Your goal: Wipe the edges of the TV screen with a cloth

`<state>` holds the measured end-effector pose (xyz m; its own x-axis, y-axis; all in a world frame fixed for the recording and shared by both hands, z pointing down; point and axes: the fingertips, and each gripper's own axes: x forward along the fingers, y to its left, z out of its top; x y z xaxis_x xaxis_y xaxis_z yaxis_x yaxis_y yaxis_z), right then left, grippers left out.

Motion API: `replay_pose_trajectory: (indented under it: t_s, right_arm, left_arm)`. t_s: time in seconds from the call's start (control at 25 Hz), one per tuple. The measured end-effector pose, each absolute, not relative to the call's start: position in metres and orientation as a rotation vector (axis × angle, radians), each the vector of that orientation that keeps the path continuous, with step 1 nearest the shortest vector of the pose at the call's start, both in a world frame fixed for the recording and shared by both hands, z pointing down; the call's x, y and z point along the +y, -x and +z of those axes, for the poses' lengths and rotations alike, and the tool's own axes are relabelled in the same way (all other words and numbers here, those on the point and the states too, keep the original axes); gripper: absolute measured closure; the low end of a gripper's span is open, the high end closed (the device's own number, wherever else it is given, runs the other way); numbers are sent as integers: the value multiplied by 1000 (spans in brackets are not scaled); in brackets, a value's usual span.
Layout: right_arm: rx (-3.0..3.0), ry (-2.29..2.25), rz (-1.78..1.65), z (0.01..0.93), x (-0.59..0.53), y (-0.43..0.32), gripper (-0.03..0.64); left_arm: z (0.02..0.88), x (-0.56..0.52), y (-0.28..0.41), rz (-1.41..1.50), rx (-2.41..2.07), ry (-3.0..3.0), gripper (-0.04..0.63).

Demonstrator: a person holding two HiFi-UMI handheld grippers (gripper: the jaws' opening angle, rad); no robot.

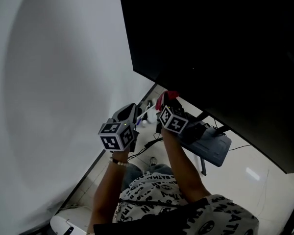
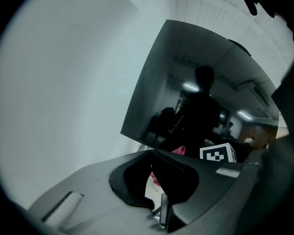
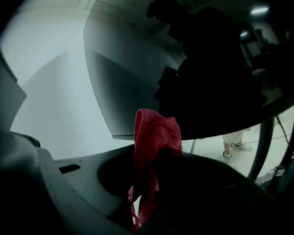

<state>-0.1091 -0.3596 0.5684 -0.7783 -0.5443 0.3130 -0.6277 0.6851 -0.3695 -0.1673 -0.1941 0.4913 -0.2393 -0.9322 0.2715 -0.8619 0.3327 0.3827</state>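
The big dark TV screen (image 1: 210, 43) fills the upper right of the head view. My right gripper (image 1: 165, 102) is shut on a red cloth (image 1: 168, 95), held just under the screen's lower left edge. In the right gripper view the cloth (image 3: 154, 131) sticks up from the closed jaws (image 3: 156, 153), in front of the screen's bottom corner (image 3: 117, 92). My left gripper (image 1: 131, 109) is beside it on the left, jaws together and holding nothing. In the left gripper view (image 2: 154, 153) it points at the screen (image 2: 186, 82); a bit of the cloth (image 2: 179, 151) shows past the jaws.
A white wall (image 1: 54, 82) stands to the left of the TV. A grey case (image 1: 213, 148) and cables lie on the tiled floor below. Dark stand legs (image 3: 264, 146) and a person's legs (image 3: 232, 148) show under the screen.
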Motion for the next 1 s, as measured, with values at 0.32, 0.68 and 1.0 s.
replay_pose_trajectory:
  t_s: [0.32, 0.68, 1.0]
  right_arm:
    - [-2727, -903, 701, 566, -346, 189, 540]
    - [-2718, -928, 691, 558, -330, 270, 540]
    - [-2690, -1005, 707, 560, -329, 301, 541]
  left_arm:
    - [495, -186, 228, -195, -2147, -1575, 595]
    - [501, -175, 275, -150, -2038, -1679, 595]
    - [501, -166, 297, -146, -1972, -1752, 595]
